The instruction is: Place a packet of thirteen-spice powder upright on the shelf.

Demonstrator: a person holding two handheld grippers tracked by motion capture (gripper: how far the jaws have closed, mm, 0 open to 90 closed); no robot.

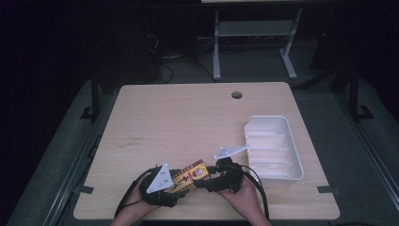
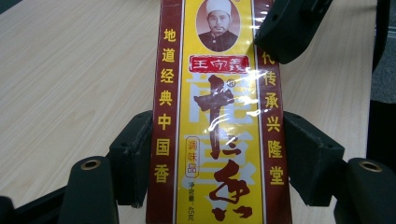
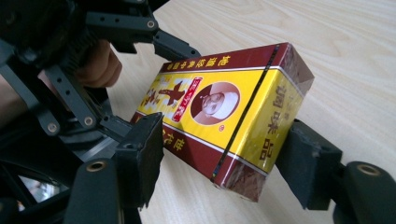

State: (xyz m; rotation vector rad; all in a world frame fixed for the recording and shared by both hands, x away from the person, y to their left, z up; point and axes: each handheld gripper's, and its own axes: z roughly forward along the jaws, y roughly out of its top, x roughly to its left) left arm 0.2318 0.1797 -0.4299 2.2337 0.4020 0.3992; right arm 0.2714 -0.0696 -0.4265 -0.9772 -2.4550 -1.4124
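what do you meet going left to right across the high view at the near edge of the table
left gripper → box → right gripper → white tray

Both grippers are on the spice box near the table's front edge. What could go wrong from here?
1. The spice box is held between the left gripper and the right gripper. If they pull or twist apart, the thin carton may crush or tear.
2. Its glossy wrap could let it slip from the jaws; the right gripper only has one end.
3. The white tray sits beside the right gripper; a swing that way might knock it.
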